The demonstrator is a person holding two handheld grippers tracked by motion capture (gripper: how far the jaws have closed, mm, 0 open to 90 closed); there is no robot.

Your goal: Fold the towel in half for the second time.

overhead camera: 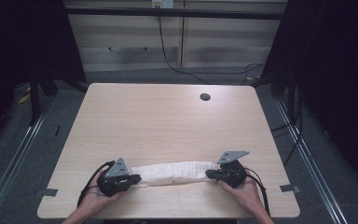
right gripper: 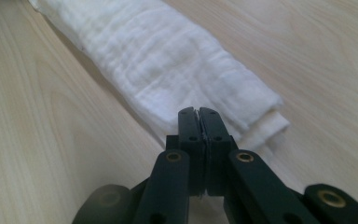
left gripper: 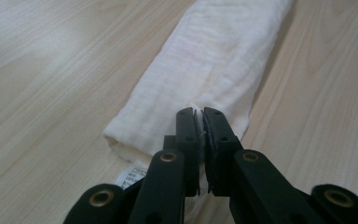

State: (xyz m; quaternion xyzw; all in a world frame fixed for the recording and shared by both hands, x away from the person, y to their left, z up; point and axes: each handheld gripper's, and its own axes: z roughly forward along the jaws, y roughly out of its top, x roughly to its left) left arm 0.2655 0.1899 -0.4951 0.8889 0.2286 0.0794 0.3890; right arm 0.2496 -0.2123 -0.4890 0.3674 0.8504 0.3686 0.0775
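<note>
A white cloth point(overhead camera: 175, 172), folded into a long narrow strip, lies across the near part of the wooden table point(overhead camera: 168, 121). My left gripper point(overhead camera: 135, 178) is shut on the strip's left end; in the left gripper view the cloth point(left gripper: 205, 65) runs away from the pinched jaws point(left gripper: 199, 114), with a small label point(left gripper: 130, 176) beside them. At the other end, my right gripper point(overhead camera: 209, 174) is shut on the cloth's edge; the right gripper view has the layered cloth point(right gripper: 168, 60) stretching off from its closed jaws point(right gripper: 198, 112). A hand holds each gripper.
A round cable hole point(overhead camera: 205, 97) sits near the table's far right corner. Beyond the table stands a cabinet point(overhead camera: 177, 37) with a black cable point(overhead camera: 168, 58) hanging down it. Dark floor and metal rails point(overhead camera: 14, 154) flank both sides.
</note>
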